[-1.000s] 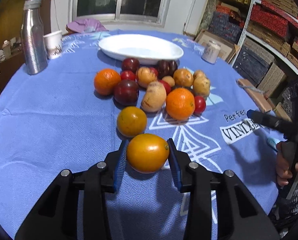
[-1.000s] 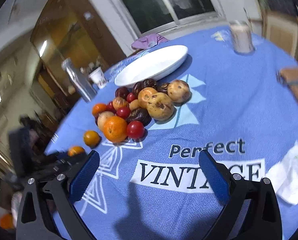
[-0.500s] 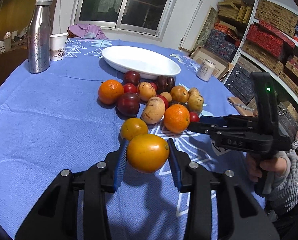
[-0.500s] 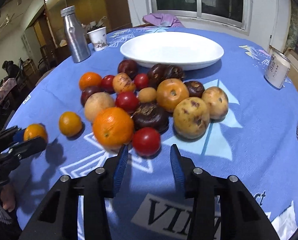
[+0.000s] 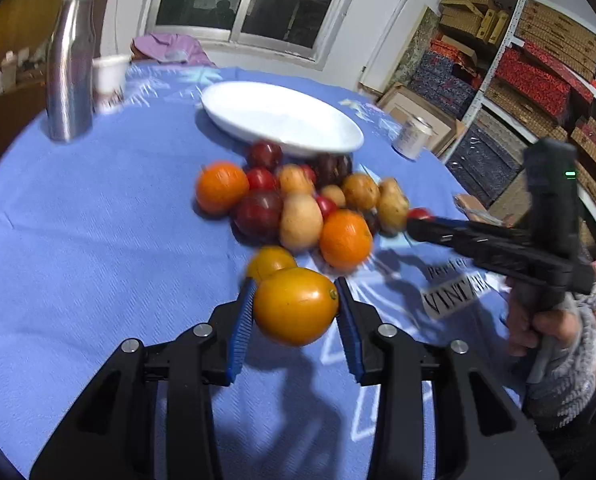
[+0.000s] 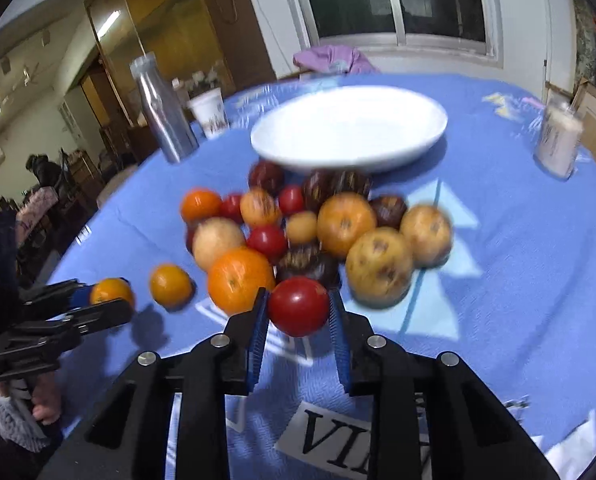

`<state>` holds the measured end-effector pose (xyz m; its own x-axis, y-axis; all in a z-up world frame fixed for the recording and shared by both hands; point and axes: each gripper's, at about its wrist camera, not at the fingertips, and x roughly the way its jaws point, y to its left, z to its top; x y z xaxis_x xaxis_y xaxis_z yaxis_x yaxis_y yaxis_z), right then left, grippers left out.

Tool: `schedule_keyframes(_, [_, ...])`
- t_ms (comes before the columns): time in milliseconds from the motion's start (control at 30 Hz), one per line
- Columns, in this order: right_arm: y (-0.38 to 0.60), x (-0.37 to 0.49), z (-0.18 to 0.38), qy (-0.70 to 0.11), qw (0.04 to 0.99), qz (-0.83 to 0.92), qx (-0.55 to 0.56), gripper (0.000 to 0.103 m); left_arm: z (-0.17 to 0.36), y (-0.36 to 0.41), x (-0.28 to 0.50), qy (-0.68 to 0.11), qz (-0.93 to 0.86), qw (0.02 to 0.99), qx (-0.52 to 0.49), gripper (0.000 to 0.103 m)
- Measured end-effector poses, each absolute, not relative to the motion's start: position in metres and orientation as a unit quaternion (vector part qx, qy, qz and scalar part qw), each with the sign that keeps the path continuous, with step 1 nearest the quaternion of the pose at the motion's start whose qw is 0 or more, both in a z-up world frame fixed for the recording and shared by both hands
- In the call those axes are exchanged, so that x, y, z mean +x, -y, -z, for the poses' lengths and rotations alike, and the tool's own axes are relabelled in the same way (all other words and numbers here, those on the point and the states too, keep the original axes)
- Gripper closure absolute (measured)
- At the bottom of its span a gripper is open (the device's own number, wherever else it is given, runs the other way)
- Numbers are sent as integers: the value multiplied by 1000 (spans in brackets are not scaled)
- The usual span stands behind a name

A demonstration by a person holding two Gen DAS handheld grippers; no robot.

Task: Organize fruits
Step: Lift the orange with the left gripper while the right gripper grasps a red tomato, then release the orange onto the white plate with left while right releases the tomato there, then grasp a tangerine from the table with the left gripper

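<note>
We see the left gripper [image 5: 295,307] pinching a yellow-orange fruit [image 5: 295,305] between its blue pads, held above the blue tablecloth [image 5: 77,240] at six o'clock of the fruit pile [image 5: 298,200]. The right gripper [image 6: 298,310] has its fingers pressed onto a red tomato [image 6: 298,306], just off the pile's six-o'clock edge in its own view. The white plate [image 6: 350,128] sits empty at twelve o'clock beyond the pile, with a steel bottle [image 5: 70,68] at ten o'clock.
</note>
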<state>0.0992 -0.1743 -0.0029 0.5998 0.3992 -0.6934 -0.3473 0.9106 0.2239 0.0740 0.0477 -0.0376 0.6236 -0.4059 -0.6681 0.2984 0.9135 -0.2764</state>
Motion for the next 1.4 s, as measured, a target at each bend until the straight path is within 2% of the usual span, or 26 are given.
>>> schedule_keyframes(133, [190, 133, -48, -355, 913, -192, 55, 73, -8, -45, 116, -364, 185, 911, -55, 64])
schedule_keyframes(267, [183, 184, -44, -366, 912, -176, 56, 73, -29, -27, 173, -362, 178, 913, -51, 64])
schedule_keyframes(467, [171, 244, 4, -403, 901, -152, 47, 73, -1, -2, 257, -408, 174, 894, -65, 64])
schedule_keyframes(667, [170, 273, 29, -426, 890, -155, 46, 72, 36, 3, 293, -438, 156, 883, -70, 64])
schedule_keyframes(700, [170, 275, 32, -428, 889, -156, 44, 72, 39, 4, 295, -438, 154, 883, -68, 63])
schedule_keyframes(767, [173, 278, 34, -429, 889, -153, 50, 71, 40, 4, 299, -433, 151, 886, -65, 51])
schedule_keyframes(800, [175, 279, 35, -428, 888, -155, 55, 69, 39, 4, 299, -429, 150, 888, -64, 40])
schedule_keyframes(833, [176, 279, 34, -428, 888, -156, 59, 69, 37, 4, 298, -424, 148, 891, -62, 36])
schedule_keyframes(1067, [182, 261, 18, -411, 895, -160, 64, 67, 14, -11, 276, -394, 143, 906, -64, 35])
schedule_keyframes(1167, [191, 233, -1, -385, 907, -155, 69, 55, 1, -32, 254, -369, 123, 918, -71, 29])
schedule_keyframes(1200, [194, 219, -9, -372, 913, -155, 70, 47, -3, -41, 243, -360, 115, 923, -79, 22])
schedule_keyframes(1233, [197, 205, -14, -360, 917, -155, 71, 40, -4, -49, 233, -353, 108, 925, -86, 18])
schedule_keyframes(1400, [206, 140, -21, -319, 930, -170, 70, 27, 18, -87, 177, -356, 88, 923, -118, 17])
